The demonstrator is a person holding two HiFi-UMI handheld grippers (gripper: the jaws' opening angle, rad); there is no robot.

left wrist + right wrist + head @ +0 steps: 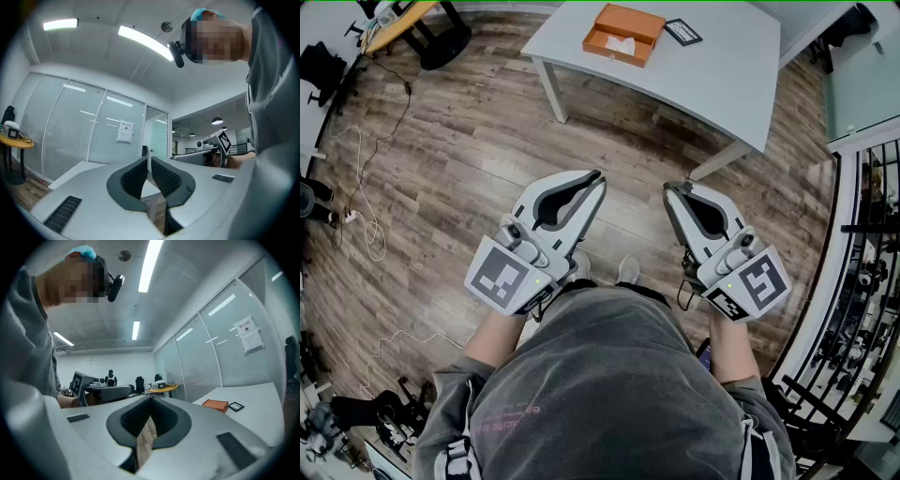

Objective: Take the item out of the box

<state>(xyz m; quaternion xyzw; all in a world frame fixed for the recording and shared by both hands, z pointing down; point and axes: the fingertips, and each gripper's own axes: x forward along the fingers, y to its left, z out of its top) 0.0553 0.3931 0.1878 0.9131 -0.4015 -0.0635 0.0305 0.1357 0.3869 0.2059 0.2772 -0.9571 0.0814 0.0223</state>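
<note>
Nearest: the person is holding both tools close in front of the torso, over the wood floor point(469, 141), well apart from the tabletop point(712, 75). The left tool point(598, 178) is sitting w/ its jaws together at the tips and nothing between them. The right tool point(668, 187) is doing the same: jaws fully closed, gripping nothing, only floor planks showing behind the pads.

Farther out, the box point(623, 34) is lying open toward the left end of the tabletop, w/ the item point(621, 44) inside it as a pale, whitish shape, too small from here to say what it is. A black-framed card point(682, 32) is lying just beside the box on its right.

Risks, as I'm judging them:
- Both tools are arriving closed. If neither is opening before the reach, the tips are prob. going to jab the item or shove the box instead of taking hold.
- The box is looking light and nothing is pinning it. Pulling the item w/ one tool only could be lifting or dragging the box along, maybe toward the left edge. The other tool bracing the box wall would be helping.
- The item is looking soft or thin, so a shallow pinch may be slipping off and a hard one may be crushing it.
- The card is sitting close enough to be getting knocked.
- On the walk in, the table leg point(553, 92) is standing ahead. The white cable point(366, 216) is lying well off to the left, so less of a worry.
</note>
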